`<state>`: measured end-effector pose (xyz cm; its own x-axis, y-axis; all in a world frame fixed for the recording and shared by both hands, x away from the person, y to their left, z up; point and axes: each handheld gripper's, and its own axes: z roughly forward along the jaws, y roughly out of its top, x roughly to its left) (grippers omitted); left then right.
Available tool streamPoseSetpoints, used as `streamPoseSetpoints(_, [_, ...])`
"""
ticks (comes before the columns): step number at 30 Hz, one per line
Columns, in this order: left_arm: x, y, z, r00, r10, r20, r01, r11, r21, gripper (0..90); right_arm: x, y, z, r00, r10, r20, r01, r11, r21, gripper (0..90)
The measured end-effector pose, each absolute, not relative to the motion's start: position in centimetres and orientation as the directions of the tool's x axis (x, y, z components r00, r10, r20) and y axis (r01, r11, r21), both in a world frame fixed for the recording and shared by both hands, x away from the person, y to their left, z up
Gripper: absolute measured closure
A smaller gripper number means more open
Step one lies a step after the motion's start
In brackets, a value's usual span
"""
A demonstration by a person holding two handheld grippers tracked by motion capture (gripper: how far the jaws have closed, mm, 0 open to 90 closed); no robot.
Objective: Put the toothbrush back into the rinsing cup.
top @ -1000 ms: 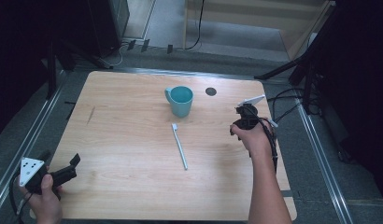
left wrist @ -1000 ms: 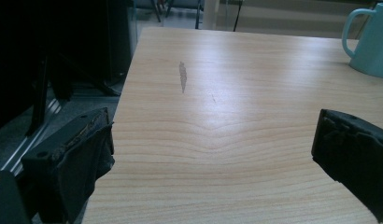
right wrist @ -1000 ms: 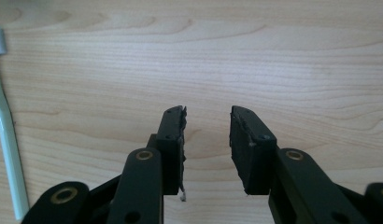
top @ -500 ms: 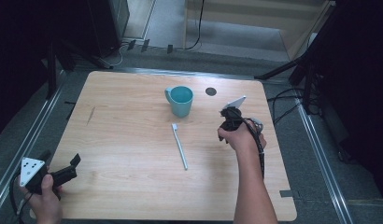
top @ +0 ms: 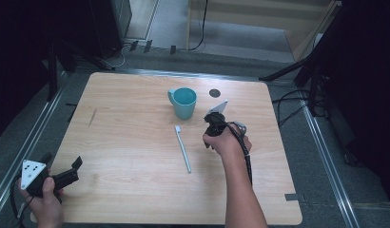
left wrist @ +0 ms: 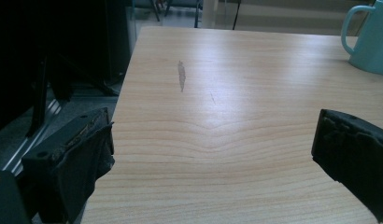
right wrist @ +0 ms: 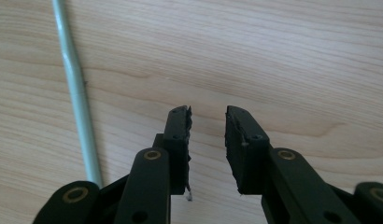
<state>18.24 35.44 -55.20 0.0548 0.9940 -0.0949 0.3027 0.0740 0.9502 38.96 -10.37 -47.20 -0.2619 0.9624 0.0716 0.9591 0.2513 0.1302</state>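
— How much room is there around the work?

— Plenty. The wooden table [top: 136, 142] is bare across most of its top. The toothbrush [top: 182, 148] lies flat near the middle, well apart from every edge, and the teal cup [top: 183, 102] stands upright beyond its head end, near it but not touching. A small dark round spot [top: 214, 93] sits on the top to the right of the cup. Metal rails run along both long sides, and cables trail over the grey floor past the far edge.

— And the grippers?

— The right gripper [top: 213, 124] hangs over the table just to the right of the toothbrush, pointing down. In the right gripper view its jaws have just been closing and stand narrow, with a slim gap and nothing between them; the toothbrush handle [right wrist: 77, 93] runs past to their left, untouched. The left gripper [top: 69, 173] sits at the near left corner, right at the edge, jaws wide and empty; its own view looks across bare wood to the cup [left wrist: 369, 37].

— Any writing or labels?

— None that I can read. A faint grey smear [left wrist: 181, 75] marks the wood on the left side.

— What does the toothbrush look like?

— Slim and pale blue-grey, with a white head at the end nearest the cup. The handle is straight and angled slightly toward the near right
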Motion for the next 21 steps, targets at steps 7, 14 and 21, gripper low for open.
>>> streamPoseSetpoints(7, [18.2, 35.4, -55.2, 0.056, 0.994, -0.095, 0.302, 0.074, 0.95, 0.0, 38.7, -7.6, -47.7, -0.311, 0.947, 0.076, 0.947, 0.302, 0.111, 71.0])
streamPoseSetpoints(14, [18.3, 35.4, -55.2, 0.057, 0.994, -0.098, 0.302, 0.076, 0.95, 0.0, 38.3, -5.2, -47.8, -0.352, 0.932, 0.083, 0.934, 0.343, 0.1, 72.6])
streamPoseSetpoints(21, [18.3, 35.4, -55.2, 0.058, 0.993, -0.098, 0.303, 0.076, 0.95, 0.0, 37.9, -3.7, -48.2, -0.383, 0.919, 0.095, 0.923, 0.376, 0.077, 73.8])
